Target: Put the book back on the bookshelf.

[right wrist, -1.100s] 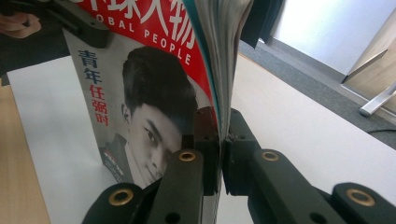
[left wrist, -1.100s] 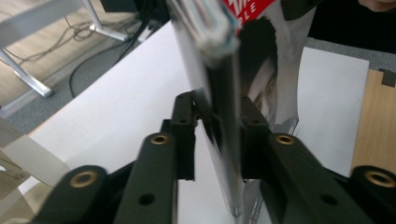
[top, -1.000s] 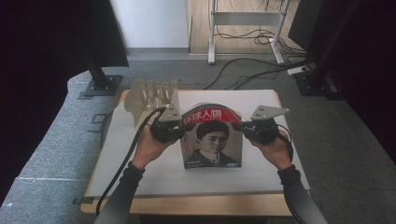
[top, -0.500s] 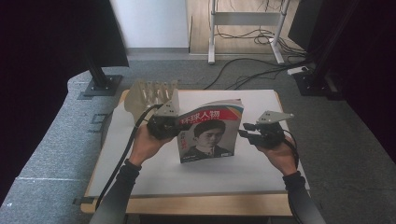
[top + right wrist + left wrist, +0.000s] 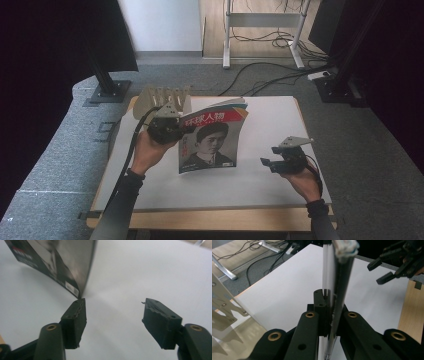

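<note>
A magazine [image 5: 210, 140] with a portrait cover and a red title band stands upright on the white table [image 5: 270, 125], its lower edge resting on the surface. My left gripper [image 5: 172, 131] is shut on its left edge near the top; in the left gripper view the jaws clamp the magazine's spine [image 5: 338, 290] edge-on. My right gripper [image 5: 267, 164] hovers open to the right of the magazine, apart from it. In the right gripper view the magazine's lower corner [image 5: 75, 290] sits just beyond the left fingertip [image 5: 75, 317], with bare table between the jaws.
A pale wooden slotted rack [image 5: 162, 97] stands at the table's back left, behind my left hand. The table's wooden rim [image 5: 210, 220] runs along the front. Cables and a metal stand's feet [image 5: 265, 55] lie on the floor beyond the table.
My right gripper let go of the magazine's right edge and drew back to the right and toward the front. The left gripper kept hold, and the magazine shifted slightly left.
</note>
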### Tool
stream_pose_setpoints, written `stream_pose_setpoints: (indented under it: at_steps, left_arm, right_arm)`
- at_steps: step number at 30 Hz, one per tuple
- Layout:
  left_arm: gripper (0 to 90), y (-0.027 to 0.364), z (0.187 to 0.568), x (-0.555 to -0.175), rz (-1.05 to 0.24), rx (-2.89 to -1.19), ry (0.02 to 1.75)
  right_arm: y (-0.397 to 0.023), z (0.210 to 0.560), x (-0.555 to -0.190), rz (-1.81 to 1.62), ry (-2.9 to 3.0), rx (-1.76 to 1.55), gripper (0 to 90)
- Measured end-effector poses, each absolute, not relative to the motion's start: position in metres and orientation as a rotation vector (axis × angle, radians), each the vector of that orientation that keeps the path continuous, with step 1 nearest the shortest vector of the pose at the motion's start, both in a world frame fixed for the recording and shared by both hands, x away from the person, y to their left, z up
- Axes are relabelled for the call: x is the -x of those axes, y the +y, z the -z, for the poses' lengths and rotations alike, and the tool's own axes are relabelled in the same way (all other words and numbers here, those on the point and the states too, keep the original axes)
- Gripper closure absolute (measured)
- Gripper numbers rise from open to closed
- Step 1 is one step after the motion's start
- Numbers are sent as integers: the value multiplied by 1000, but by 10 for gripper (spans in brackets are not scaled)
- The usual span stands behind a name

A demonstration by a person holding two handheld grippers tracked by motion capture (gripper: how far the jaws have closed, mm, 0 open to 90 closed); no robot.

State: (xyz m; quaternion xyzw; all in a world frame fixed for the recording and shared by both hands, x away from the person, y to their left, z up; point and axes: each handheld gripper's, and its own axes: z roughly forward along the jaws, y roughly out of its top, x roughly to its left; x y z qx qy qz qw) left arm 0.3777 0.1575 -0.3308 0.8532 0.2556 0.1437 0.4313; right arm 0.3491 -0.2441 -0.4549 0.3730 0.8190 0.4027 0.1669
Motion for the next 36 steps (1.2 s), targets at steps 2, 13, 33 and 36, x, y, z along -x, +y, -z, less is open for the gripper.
stream_pose_setpoints:
  at_steps: [2,13,33,36]
  left_arm:
    - [872,160,329,-379,-354,-2128,647]
    - [872,178,320,-381,-375,-2106,711]
    - [872,228,298,-373,-451,-2029,854]
    - [872,236,296,-372,-466,-2020,876]
  right_arm:
    - [-247,470,-347,-1116,2341,-1090,276]
    - [-251,506,-345,-1049,2357,-1173,148]
    - [-253,536,-343,-960,2251,-1271,0]
    - [-253,537,-343,-962,2251,-1271,0]
